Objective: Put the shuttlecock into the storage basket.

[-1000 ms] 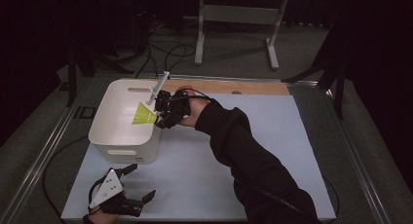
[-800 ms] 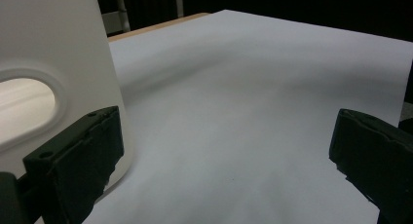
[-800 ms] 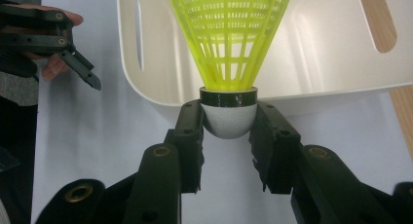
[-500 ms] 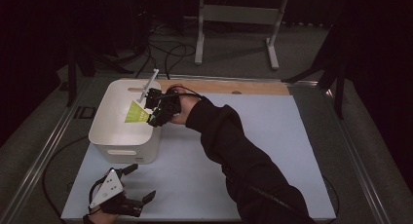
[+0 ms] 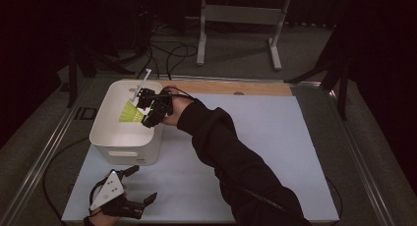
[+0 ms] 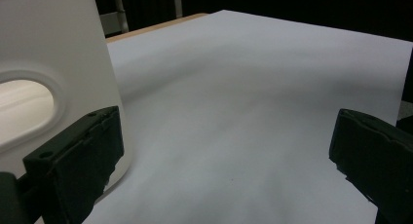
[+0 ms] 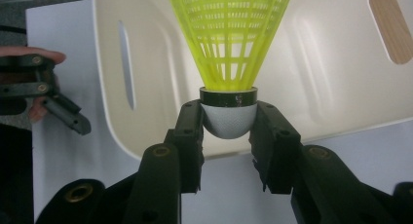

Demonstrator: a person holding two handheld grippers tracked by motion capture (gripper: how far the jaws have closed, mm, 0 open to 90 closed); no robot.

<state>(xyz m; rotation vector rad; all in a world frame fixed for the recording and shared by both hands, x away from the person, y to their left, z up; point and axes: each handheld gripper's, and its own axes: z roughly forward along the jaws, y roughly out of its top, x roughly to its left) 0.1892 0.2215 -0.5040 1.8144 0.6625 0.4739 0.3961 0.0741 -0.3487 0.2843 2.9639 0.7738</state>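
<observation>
A yellow-green plastic shuttlecock [image 7: 229, 48] with a white rounded cork is clamped by its cork between the jaws of my right gripper [image 7: 229, 124]. In the high view my right gripper [image 5: 147, 108] holds the shuttlecock [image 5: 130, 113] over the open top of the white bin [image 5: 105, 132], skirt pointing into the bin. My left gripper [image 5: 140, 186] rests low near the table's front left edge, just in front of the bin, jaws wide apart with nothing between them. In the left gripper view the bin's wall [image 6: 53, 48] with its handle hole stands right beside the left jaw.
A light grey mat [image 5: 275, 152] covers the table, with a wooden strip [image 5: 236, 87] along its far edge. A white stick [image 5: 140, 81] leans at the bin's far rim. A metal stand [image 5: 241, 19] and cables lie on the floor beyond.
My right gripper has carried the shuttlecock leftward and slightly down, from the bin's right rim to over its inside. The left gripper has stayed put.
</observation>
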